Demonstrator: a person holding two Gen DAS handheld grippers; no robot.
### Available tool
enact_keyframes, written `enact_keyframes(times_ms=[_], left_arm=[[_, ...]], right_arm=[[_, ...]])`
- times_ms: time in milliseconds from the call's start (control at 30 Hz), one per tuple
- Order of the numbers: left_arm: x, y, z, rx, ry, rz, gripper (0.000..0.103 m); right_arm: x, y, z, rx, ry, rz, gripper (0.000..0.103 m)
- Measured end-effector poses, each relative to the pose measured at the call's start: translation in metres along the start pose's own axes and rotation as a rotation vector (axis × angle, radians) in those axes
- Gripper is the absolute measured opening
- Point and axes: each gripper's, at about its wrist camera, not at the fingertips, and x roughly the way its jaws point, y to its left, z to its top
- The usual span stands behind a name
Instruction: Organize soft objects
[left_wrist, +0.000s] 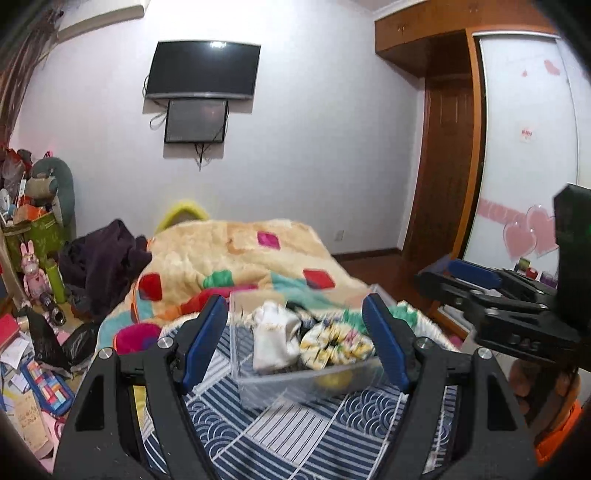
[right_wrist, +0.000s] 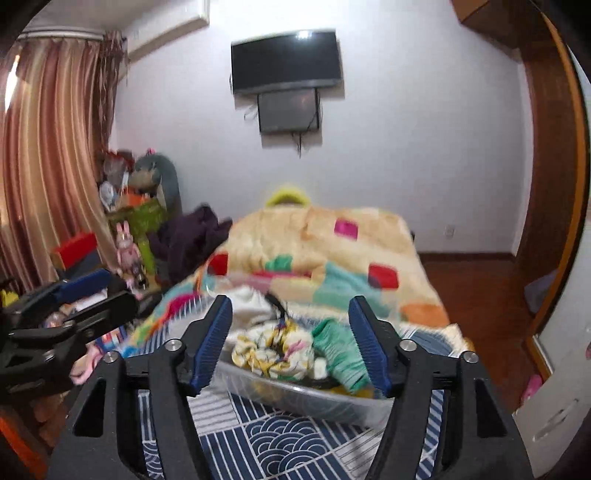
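A clear plastic box (left_wrist: 295, 384) sits on the blue patterned sheet (left_wrist: 295, 435) of the bed. It holds a white sock (left_wrist: 273, 339), a yellow-patterned white cloth (left_wrist: 332, 345) and dark items. In the right wrist view the box (right_wrist: 295, 398) also shows a green sock (right_wrist: 340, 354) and the patterned cloth (right_wrist: 269, 350). My left gripper (left_wrist: 295, 332) is open and empty, above the near side of the box. My right gripper (right_wrist: 291, 339) is open and empty, just before the box. It also shows at the right of the left wrist view (left_wrist: 480, 288).
A fluffy cream blanket (left_wrist: 240, 258) with coloured squares covers the far bed. Dark clothes (left_wrist: 103, 262) lie at its left. Clutter and toys (left_wrist: 33, 295) fill the floor at left. A wardrobe (left_wrist: 524, 147) stands at right. Wooden floor (right_wrist: 472, 295) runs beside the bed.
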Motion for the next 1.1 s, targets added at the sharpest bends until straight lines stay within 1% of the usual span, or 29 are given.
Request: enact_keyframes(times_ms=[100, 133, 200, 300, 367, 400, 433, 467, 1100], left_arm=[[-0.01, -0.006, 0.011, 0.007, -0.038, -0.003, 0.079], [-0.013, -0.007, 0.013, 0.009, -0.048, -0.003, 0.08], [-0.022, -0.01, 0.018, 0.017, -0.074, -0.004, 0.086], [-0.031, -0.017, 0.021, 0.035, -0.1, 0.004, 0.094], [-0.035, -0.019, 0.022, 0.041, -0.111, 0.007, 0.099], [-0.038, -0.02, 0.022, 0.044, -0.115, 0.007, 0.102], [-0.039, -0.02, 0.022, 0.044, -0.117, 0.005, 0.102], [-0.04, -0.02, 0.023, 0.042, -0.117, 0.004, 0.102], [-0.044, -0.019, 0.021, 0.042, -0.124, 0.008, 0.103]], right_arm=[[-0.023, -0.002, 0.009, 0.0, -0.07, -0.013, 0.073], [-0.03, -0.003, 0.012, 0.004, -0.089, -0.011, 0.074], [-0.043, -0.003, 0.016, 0.007, -0.124, -0.013, 0.075], [-0.057, -0.001, 0.019, 0.006, -0.165, -0.028, 0.087], [-0.063, 0.001, 0.019, 0.008, -0.187, -0.033, 0.09], [-0.063, 0.001, 0.02, 0.008, -0.191, -0.032, 0.095], [-0.065, 0.002, 0.02, 0.009, -0.197, -0.03, 0.101], [-0.065, 0.003, 0.02, 0.01, -0.202, -0.03, 0.103], [-0.07, 0.009, 0.013, 0.002, -0.227, -0.041, 0.103]])
